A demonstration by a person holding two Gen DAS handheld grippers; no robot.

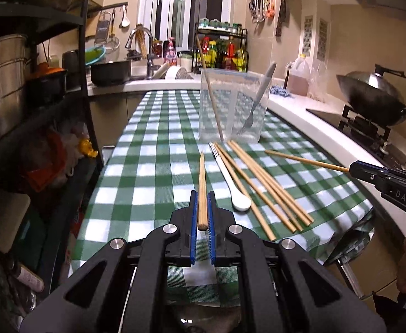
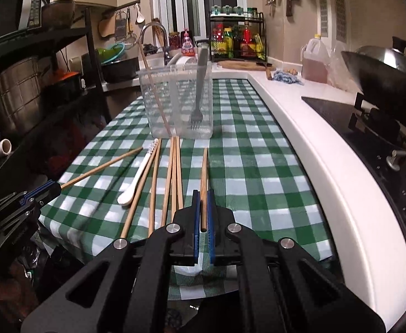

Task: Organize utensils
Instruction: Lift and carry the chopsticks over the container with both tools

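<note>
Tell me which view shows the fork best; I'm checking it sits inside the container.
The right wrist view: the fork stands tines-down inside the container, facing the camera squarely, tines distinct. The left wrist view shows it leaning, its tines blurred behind the container's wall.

Utensils partly sorted on the green-checked tablecloth [image 1: 158, 138]

Clear plastic container [image 1: 232, 105] toward the far edge holds a grey-handled fork [image 1: 257, 105] and one chopstick (both leaning); loose bamboo chopsticks [image 1: 264, 183] and a white ceramic spoon [image 1: 232, 177] lie just before it.
</note>
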